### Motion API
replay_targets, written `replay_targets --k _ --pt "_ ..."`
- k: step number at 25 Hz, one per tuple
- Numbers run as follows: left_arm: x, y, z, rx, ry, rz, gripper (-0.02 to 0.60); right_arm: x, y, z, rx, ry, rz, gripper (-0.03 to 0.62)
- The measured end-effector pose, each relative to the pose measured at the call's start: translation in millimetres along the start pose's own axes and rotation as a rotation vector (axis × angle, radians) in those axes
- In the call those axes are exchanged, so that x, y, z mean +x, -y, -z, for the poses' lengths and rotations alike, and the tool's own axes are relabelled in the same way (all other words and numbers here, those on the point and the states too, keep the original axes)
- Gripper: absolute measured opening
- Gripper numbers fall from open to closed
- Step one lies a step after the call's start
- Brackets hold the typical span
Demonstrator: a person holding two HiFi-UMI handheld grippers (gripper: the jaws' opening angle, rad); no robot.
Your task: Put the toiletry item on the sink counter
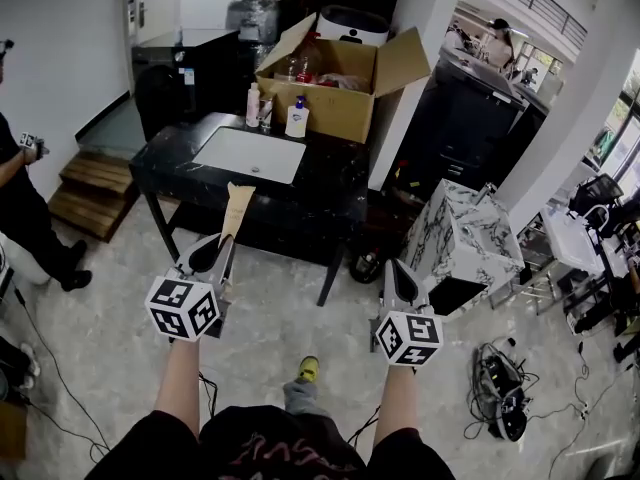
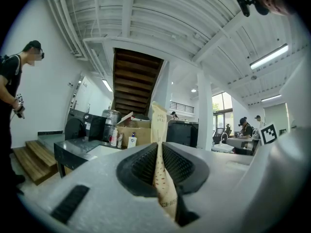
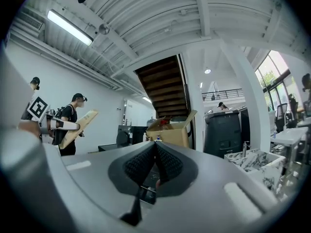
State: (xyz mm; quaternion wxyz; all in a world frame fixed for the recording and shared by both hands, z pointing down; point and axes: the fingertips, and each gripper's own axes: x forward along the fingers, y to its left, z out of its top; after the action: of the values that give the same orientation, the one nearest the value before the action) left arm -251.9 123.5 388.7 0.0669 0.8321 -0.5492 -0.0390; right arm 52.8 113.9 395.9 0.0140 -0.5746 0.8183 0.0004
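- Gripping a flat tan packet (image 1: 237,211) by its lower end, the left tongs (image 1: 224,244) are clamped shut on it; the left gripper view shows the ribbed pads (image 2: 142,165) pressing both faces of the packet (image 2: 158,130).
- The packet stands nearly upright out of the tongs, its free end pointing up and forward, with small print on its face too fine to read.
- The packet is in the air on the person's side of the black marbled worktop (image 1: 325,198), not resting on it.
- The right tongs (image 1: 396,268) are closed with nothing between them; in the right gripper view their pads (image 3: 167,161) meet in a thin line.
- Both tongs are held out in front of the person at about the same height, well apart from each other.
- The worktop carries a white rectangular basin (image 1: 249,155) set into its top.
- Behind the basin stand a slim pale bottle (image 1: 253,105) and a white pump bottle (image 1: 297,119), just in front of an open cardboard box (image 1: 345,103).
- A person in dark clothes (image 1: 22,203) stands at the left edge, near low wooden steps (image 1: 92,193).
- A second, white-marbled sink unit (image 1: 463,236) stands to the right on the floor.
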Motion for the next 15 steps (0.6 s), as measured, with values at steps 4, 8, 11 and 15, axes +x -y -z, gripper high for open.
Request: replay_targets --k 4,8,11,15 --pt "17 -9 -2 -0.003 -0.003 -0.009 0.031 24 5 -4 -0.004 0.0 -0.015 0.003" --pt "41 -14 -3 -0.001 -0.007 -0.009 0.031 45 19 -5 -0.003 0.005 -0.018 0.003" --pt "63 -15 0 0.001 -0.021 -0.001 0.031 61 30 -1 0.001 0.0 -0.015 0.003" --pt "94 -20 6 -0.004 -0.039 0.009 0.031 86 46 5 0.006 -0.005 -0.008 0.003"
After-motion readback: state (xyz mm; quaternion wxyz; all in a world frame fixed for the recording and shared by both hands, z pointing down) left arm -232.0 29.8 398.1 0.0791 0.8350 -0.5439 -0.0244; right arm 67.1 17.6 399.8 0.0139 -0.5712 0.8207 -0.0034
